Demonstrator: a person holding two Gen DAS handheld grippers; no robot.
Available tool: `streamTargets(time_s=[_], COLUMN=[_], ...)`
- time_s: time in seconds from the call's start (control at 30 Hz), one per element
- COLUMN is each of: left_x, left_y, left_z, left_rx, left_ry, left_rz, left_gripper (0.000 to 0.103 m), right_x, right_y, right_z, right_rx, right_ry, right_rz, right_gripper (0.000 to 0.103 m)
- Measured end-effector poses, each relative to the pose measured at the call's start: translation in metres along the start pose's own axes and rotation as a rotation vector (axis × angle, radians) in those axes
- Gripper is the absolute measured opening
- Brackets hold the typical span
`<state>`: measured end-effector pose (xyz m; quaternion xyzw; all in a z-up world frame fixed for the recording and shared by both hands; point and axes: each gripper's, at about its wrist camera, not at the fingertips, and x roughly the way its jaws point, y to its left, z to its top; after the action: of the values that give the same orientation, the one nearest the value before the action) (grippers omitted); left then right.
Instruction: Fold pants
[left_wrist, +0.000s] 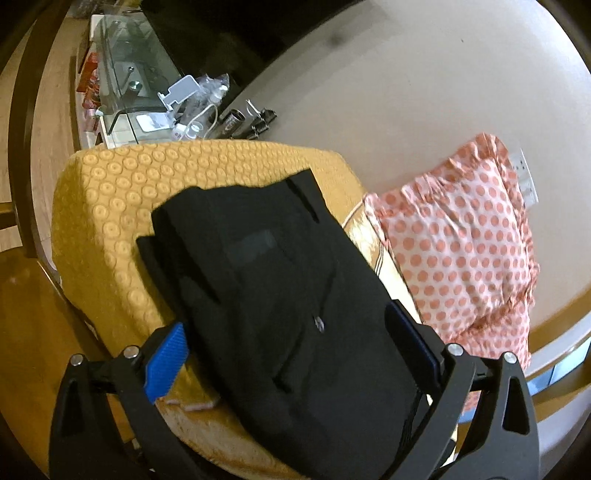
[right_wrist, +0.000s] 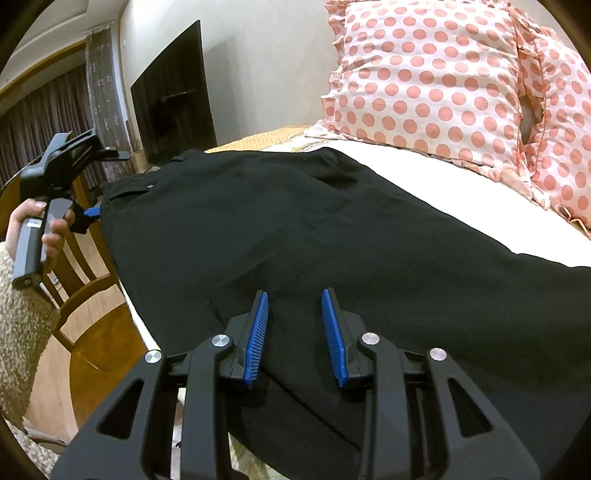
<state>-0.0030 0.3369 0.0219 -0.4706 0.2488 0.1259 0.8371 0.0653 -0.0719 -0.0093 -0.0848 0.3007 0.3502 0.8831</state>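
Black pants (left_wrist: 280, 291) lie folded on a yellow patterned bedspread (left_wrist: 122, 206); in the right wrist view the pants (right_wrist: 314, 240) spread flat across the bed. My left gripper (left_wrist: 288, 328) is open wide, its blue pads on either side of the pants' near end, not closed on the cloth. It also shows in the right wrist view (right_wrist: 90, 212) at the pants' waistband edge, held by a hand. My right gripper (right_wrist: 295, 299) is open, its fingers resting just above the pants with cloth between them.
A pink polka-dot pillow (left_wrist: 465, 243) lies right of the pants; two show in the right wrist view (right_wrist: 424, 77). A glass table with clutter (left_wrist: 147, 92) stands beyond the bed. A wooden chair (right_wrist: 81, 288) and a television (right_wrist: 173, 99) stand left.
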Motion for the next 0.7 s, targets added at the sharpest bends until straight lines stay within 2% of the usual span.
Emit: streamTargets(time_s=[0.03, 0.07, 0.1, 0.17, 0.2, 0.23, 0.33, 0.5, 0.7], left_x=[0.001, 0.002, 0.004, 0.007, 0.008, 0.008, 0.005, -0.004, -0.014], left_y=[-0.001, -0.002, -0.004, -0.006, -0.004, -0.003, -0.002, -0.030, -0.101], left_z=[0.001, 0.001, 0.000, -0.001, -0.001, 0.000, 0.001, -0.002, -0.020], left_rx=[0.000, 0.007, 0.017, 0.034, 0.032, 0.030, 0.038, 0.164, 0.365], left_ry=[-0.009, -0.014, -0.015, -0.014, -0.012, -0.012, -0.016, -0.065, -0.121], left_rz=[0.011, 0.031, 0.056, 0.100, 0.116, 0.122, 0.121, 0.124, 0.100], left_gripper=[0.093, 0.085, 0.078, 0.052, 0.046, 0.035, 0.019, 0.013, 0.011], right_x=[-0.001, -0.003, -0.007, -0.015, -0.022, -0.026, -0.043, -0.064, -0.094], right_y=[-0.001, -0.002, -0.005, -0.008, -0.010, -0.011, -0.022, -0.053, -0.086], right_z=[0.000, -0.001, -0.002, -0.004, -0.006, -0.007, -0.011, -0.018, -0.035], right_rx=[0.006, 0.015, 0.032, 0.052, 0.055, 0.055, 0.076, 0.165, 0.253], right_ry=[-0.002, -0.005, -0.013, -0.036, -0.055, -0.067, -0.102, -0.141, -0.201], right_rz=[0.005, 0.013, 0.039, 0.069, 0.076, 0.077, 0.061, 0.019, -0.047], right_gripper=[0.033, 0.036, 0.044, 0.056, 0.059, 0.060, 0.067, 0.068, 0.068])
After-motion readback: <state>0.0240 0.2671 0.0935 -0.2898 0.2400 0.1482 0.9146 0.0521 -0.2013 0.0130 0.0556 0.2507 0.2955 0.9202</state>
